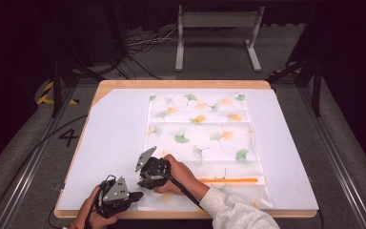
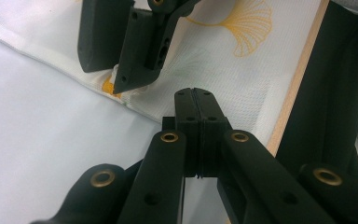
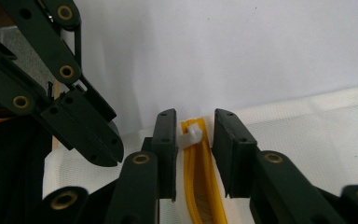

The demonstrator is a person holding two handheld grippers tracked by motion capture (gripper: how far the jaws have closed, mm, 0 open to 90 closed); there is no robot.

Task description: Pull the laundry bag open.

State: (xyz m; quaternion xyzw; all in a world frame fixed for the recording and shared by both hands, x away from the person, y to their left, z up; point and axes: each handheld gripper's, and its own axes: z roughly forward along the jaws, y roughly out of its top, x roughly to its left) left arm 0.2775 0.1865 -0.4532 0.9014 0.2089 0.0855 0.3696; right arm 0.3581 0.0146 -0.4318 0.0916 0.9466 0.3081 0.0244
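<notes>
While the mesh bag lies flat on the white sheet of the table | left hand-held gripper: jaws fully together, pinching the bag's near corner | right hand-held gripper: jaws parted around the orange zipper (white pull tab between them).

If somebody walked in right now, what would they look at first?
Probably the white mesh bag printed with green and orange ginkgo leaves, lying flat on the white sheet in the middle of the table. Next, its orange zipper near the front edge, with the white pull sitting between the right gripper's open jaws. The left gripper, shut, pinches the bag's corner beside it.
</notes>
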